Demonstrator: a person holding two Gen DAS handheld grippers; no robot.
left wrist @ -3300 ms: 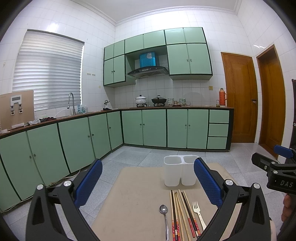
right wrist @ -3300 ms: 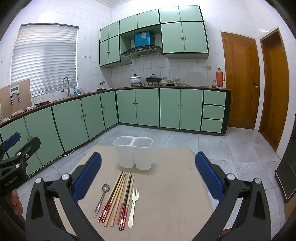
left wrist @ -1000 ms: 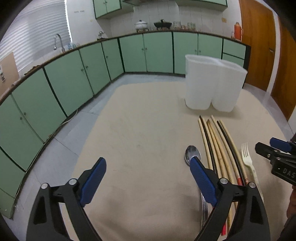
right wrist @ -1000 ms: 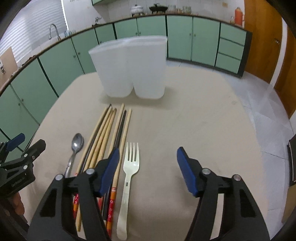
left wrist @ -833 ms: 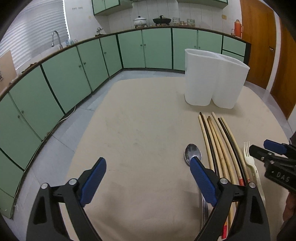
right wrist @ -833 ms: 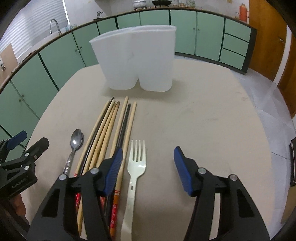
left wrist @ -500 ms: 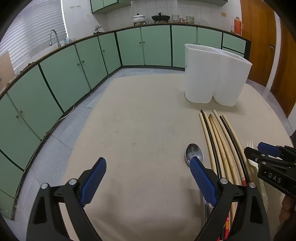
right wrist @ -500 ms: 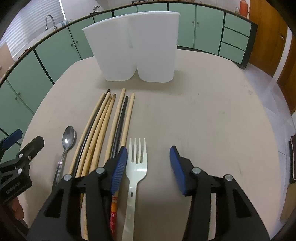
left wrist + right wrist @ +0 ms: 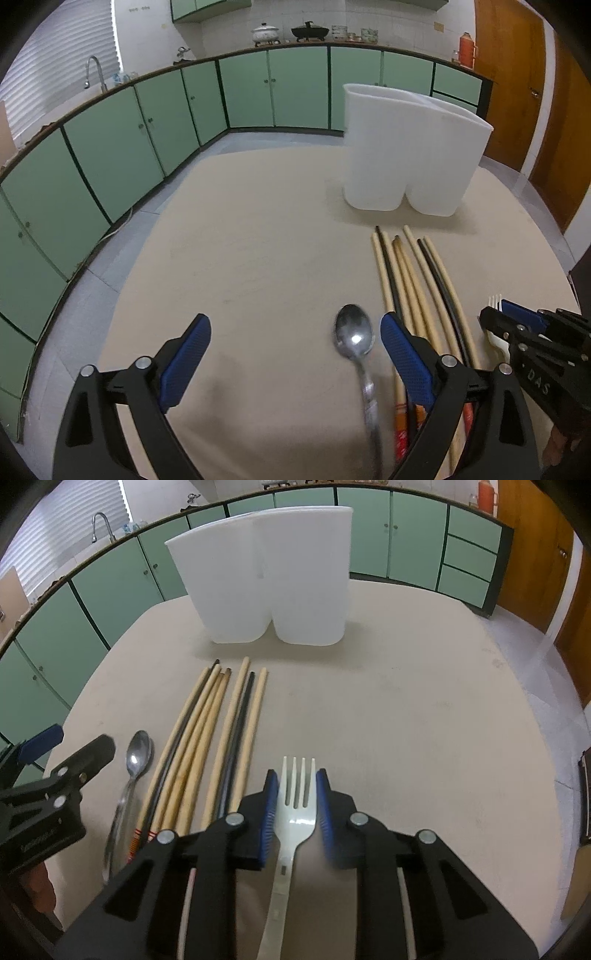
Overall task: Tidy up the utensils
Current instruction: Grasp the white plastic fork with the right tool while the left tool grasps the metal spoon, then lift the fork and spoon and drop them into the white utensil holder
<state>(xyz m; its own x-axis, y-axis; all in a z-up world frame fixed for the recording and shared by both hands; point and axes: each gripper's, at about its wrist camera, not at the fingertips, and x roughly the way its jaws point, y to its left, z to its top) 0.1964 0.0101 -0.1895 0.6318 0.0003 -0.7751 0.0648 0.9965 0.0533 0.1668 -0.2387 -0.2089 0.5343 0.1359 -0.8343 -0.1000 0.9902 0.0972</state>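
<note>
- The right tongs (image 9: pixel 294 805) have just been closing, and their blue pads now sit against both sides of the white fork (image 9: pixel 295 812) at its head; the fork lies flat on the beige surface (image 9: pixel 424 720), prongs pointing to 12 o'clock
- The left tongs (image 9: pixel 295 354) stand wide open with nothing between the pads, low over the surface; the right pad is just beside the bowl of the spoon (image 9: pixel 352 334)
- In the right wrist view the spoon lies at 9 o'clock of the fork, with a row of chopsticks (image 9: pixel 207 738) between them, side by side, tips toward 12 o'clock
- The chopsticks are mostly pale wood, two are black, and some have red and orange ends at the near side
- A white two-part holder (image 9: pixel 266 572) stands upright at 12 o'clock of the chopsticks, just beyond their tips and apart from them
- Green cabinets (image 9: pixel 155 122) run around behind the surface
</note>
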